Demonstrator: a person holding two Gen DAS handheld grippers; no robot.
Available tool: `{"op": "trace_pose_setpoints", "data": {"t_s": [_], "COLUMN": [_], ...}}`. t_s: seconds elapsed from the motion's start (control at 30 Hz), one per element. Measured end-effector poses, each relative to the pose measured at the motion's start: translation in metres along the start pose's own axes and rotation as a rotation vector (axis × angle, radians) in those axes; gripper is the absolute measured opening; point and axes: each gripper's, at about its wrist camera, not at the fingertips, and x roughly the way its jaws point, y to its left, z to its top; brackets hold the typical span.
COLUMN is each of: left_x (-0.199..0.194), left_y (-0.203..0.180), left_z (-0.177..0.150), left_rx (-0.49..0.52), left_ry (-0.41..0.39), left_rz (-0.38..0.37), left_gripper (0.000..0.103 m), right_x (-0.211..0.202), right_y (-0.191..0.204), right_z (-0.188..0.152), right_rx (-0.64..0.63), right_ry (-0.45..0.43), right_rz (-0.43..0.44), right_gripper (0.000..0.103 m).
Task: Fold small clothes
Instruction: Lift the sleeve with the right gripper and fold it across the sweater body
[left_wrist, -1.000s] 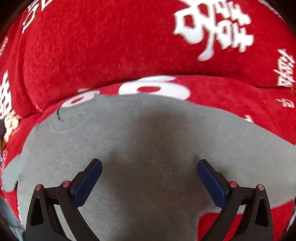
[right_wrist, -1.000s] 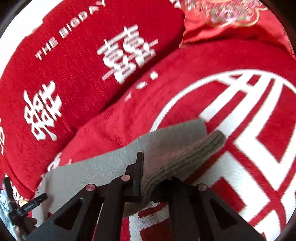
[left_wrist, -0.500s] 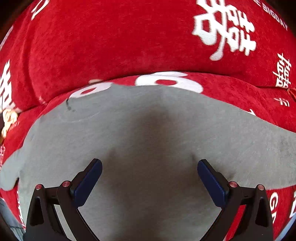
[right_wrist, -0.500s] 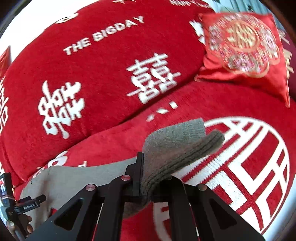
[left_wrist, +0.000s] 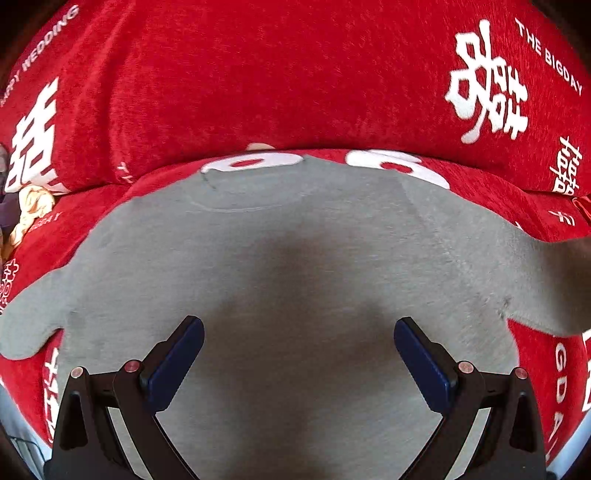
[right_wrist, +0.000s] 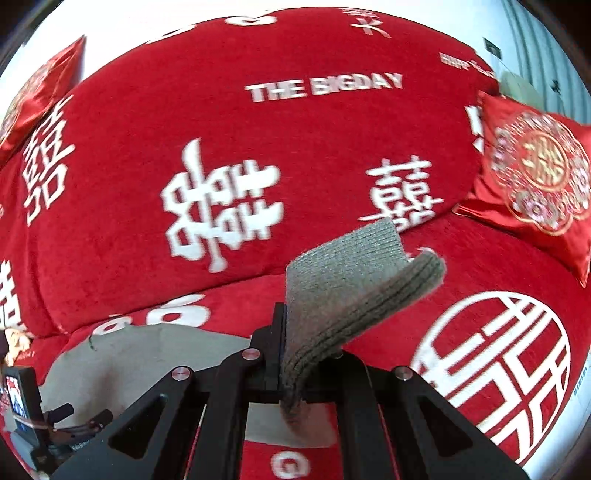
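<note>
A small grey sweater (left_wrist: 295, 266) lies spread flat on a red sofa seat, its neckline toward the backrest. My left gripper (left_wrist: 299, 350) hovers open over the sweater's body, blue pads wide apart with nothing between them. In the right wrist view my right gripper (right_wrist: 291, 354) is shut on the ribbed cuff (right_wrist: 351, 280) of the sweater's sleeve, which is lifted off the seat and curls above the fingers. The rest of the sweater (right_wrist: 147, 354) lies lower left there, and the left gripper's body (right_wrist: 40, 424) shows at the left edge.
The red sofa backrest (right_wrist: 258, 147) with white characters rises behind the seat. A red embroidered cushion (right_wrist: 535, 177) leans at the right, another (right_wrist: 33, 99) at the upper left. A yellowish cloth (left_wrist: 29, 210) is tucked at the seat's left end.
My right gripper has risen and rolled, lifting the grey cuff off the seat. My left gripper has slid across the sweater, staying open.
</note>
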Motion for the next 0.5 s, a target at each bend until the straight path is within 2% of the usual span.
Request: {"op": "trace_pose_setpoints", "data": {"t_s": [0.17,0.5], "left_x": [-0.008,-0.005], "left_y": [0.042,0.124], "left_z": [-0.006,-0.019], "left_rx": [-0.042,-0.144], "left_ry": [-0.027,-0.02], "left_rz": [-0.014,-0.018], "left_gripper": [0.103,0.103], "right_x": [-0.002,-0.002], "right_y": [0.064,0.185], "right_z": [-0.001,-0.014], "right_rx": [-0.073,-0.216], "right_ry": [0.011,0.03], "right_rz": [0.031,0.097], "right_gripper": [0.006,0.006]}}
